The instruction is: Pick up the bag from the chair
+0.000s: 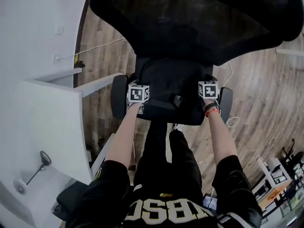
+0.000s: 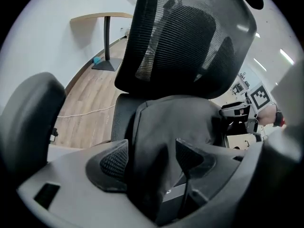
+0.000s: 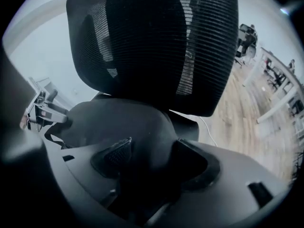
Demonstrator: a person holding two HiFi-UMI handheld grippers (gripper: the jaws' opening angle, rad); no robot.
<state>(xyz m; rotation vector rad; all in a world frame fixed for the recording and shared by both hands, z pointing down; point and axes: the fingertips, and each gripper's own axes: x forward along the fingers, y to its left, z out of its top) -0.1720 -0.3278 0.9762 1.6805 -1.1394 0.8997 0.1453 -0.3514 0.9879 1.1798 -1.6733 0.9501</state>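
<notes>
A black bag [image 1: 171, 87] lies on the seat of a black office chair, under its mesh backrest [image 1: 199, 18]. My left gripper [image 1: 140, 90] is at the bag's left side and my right gripper [image 1: 207, 88] at its right side. In the left gripper view the bag's dark fabric [image 2: 175, 122] fills the gap between the two pads, and the left gripper [image 2: 152, 158] is shut on it. The right gripper view shows the same: the right gripper [image 3: 152, 160] is shut on a fold of the bag [image 3: 118, 122]. The bag rests on the seat.
The chair's armrests [image 1: 118, 96] [image 1: 225, 103] flank the bag just outside the grippers. A white desk [image 1: 52, 122] stands close on the left. Cables [image 1: 102, 45] trail over the wooden floor. A low rack [image 1: 273, 179] stands at the lower right. The person's legs are against the seat's front.
</notes>
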